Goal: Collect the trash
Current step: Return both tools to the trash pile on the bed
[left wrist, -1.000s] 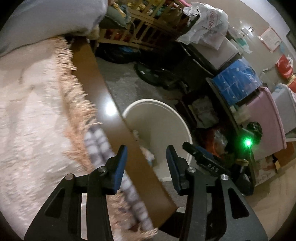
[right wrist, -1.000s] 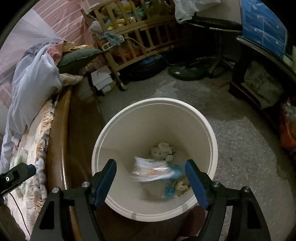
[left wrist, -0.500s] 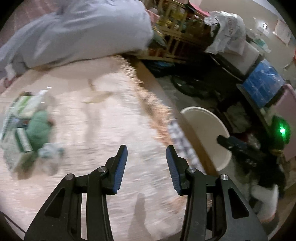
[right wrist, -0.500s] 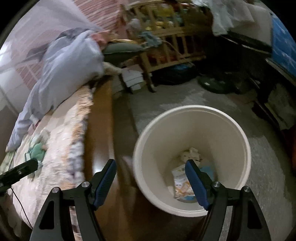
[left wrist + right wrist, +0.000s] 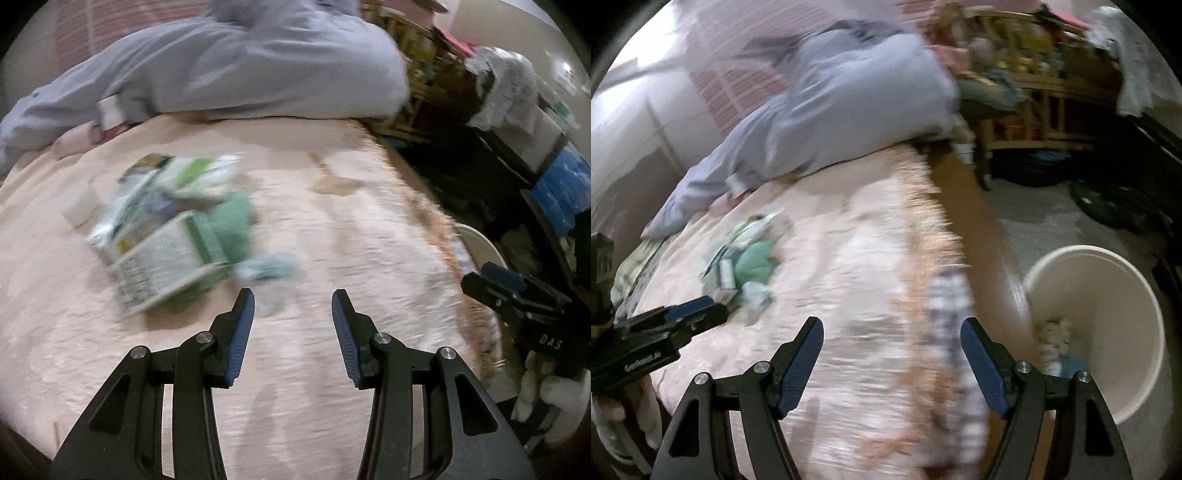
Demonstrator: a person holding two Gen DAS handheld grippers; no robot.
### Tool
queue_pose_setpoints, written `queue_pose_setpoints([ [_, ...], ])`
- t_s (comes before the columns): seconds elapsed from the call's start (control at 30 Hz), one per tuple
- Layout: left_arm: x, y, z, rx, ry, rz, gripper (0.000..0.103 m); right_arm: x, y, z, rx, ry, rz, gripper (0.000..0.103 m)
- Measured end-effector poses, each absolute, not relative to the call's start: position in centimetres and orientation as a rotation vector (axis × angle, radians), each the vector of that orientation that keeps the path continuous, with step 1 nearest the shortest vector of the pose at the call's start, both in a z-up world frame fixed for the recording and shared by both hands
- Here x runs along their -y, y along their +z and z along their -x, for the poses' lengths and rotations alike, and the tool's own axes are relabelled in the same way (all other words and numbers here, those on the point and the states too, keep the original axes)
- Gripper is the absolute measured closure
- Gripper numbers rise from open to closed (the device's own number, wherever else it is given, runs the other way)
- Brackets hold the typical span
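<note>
Pink fringed blanket (image 5: 351,229) fills your view | white bin (image 5: 1108,332) on the floor beside the bed; scraps inside | blurred trash pile (image 5: 173,236) on the blanket ahead | your left gripper (image 5: 293,325) spread, empty; your right gripper (image 5: 892,354) wider apart, empty

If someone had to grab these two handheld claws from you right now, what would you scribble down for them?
Left gripper: jaws open, holding nothing, over the pink bedspread, aimed near the trash pile.
Right gripper: jaws open wider, empty, over the bed's fringed edge.
Trash pile: green and white wrappers, a printed carton and a crumpled green piece, all on the bed; too blurred to count.
White bucket: on the floor beside the bed, with some crumpled scraps already at the bottom.
Done: some trash binned.
Left: pick up the pile and drop it in the bucket.
</note>
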State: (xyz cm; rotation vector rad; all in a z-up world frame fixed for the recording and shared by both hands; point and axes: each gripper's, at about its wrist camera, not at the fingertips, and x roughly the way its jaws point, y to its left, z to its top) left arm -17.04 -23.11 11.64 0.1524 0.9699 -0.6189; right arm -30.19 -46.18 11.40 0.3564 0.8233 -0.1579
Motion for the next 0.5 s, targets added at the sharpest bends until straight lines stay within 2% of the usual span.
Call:
queue_pose_setpoints([
  [0.5, 12.8, 10.1, 11.6, -1.034, -0.470, -0.012, 0.061, 35.0, 8.0, 20.8, -0.921, 0.088, -0.269, 0.029],
])
